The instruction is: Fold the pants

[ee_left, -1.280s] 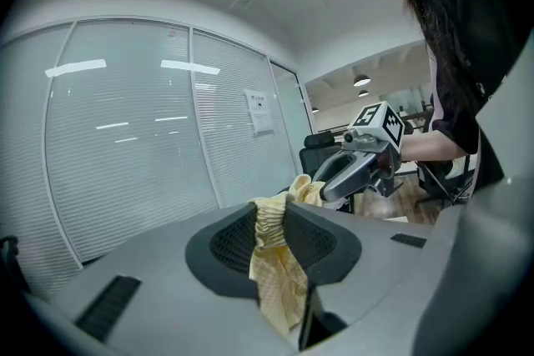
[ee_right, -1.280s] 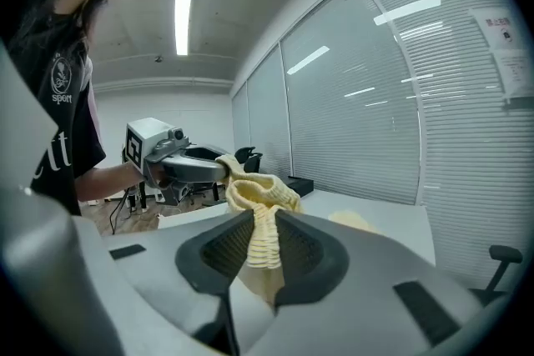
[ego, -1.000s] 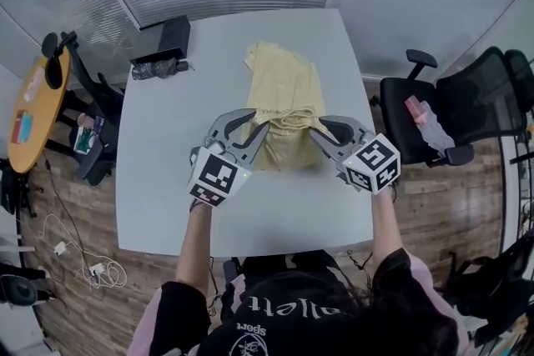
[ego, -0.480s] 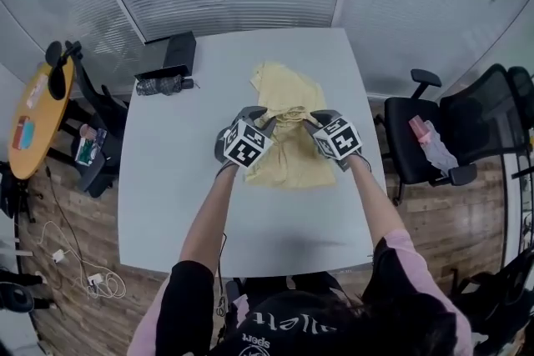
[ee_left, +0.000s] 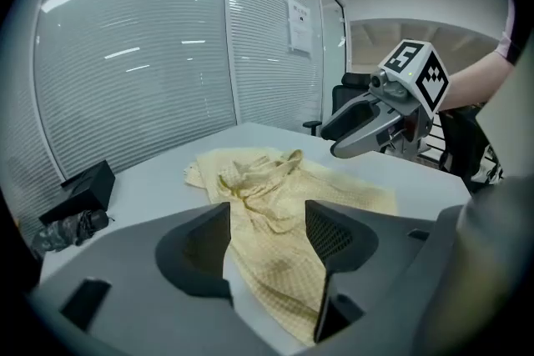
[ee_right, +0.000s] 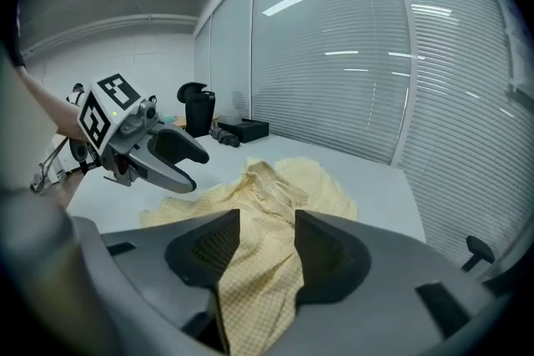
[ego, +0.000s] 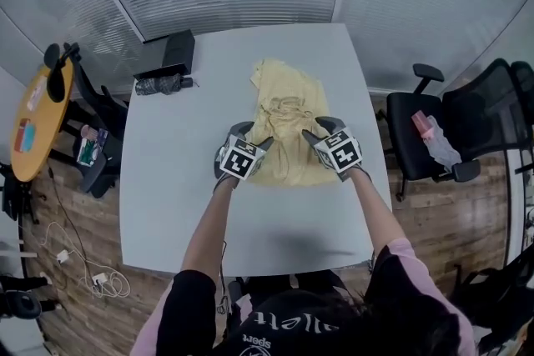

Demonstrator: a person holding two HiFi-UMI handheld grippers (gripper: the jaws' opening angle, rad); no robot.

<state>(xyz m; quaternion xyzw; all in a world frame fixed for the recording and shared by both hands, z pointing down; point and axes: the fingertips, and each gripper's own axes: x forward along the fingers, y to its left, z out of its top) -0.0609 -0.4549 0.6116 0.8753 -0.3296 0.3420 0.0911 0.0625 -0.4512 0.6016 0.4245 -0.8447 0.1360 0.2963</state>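
Pants (ego: 286,133), yellow, lie rumpled on the surface (ego: 167,179) just ahead of left tool (ego: 254,137) and right tool (ego: 318,130), both having just been opening, jaws spread with cloth loose between them; hazard: cloth snagging on a pad as either pulls away, dragging the layers askew.

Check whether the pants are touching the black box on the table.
Apart. The head view shows bare table between the pants and the black box.

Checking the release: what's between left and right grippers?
Head view: the yellow pants on the table. Left gripper and right gripper jaws just opened, cloth between each pair.
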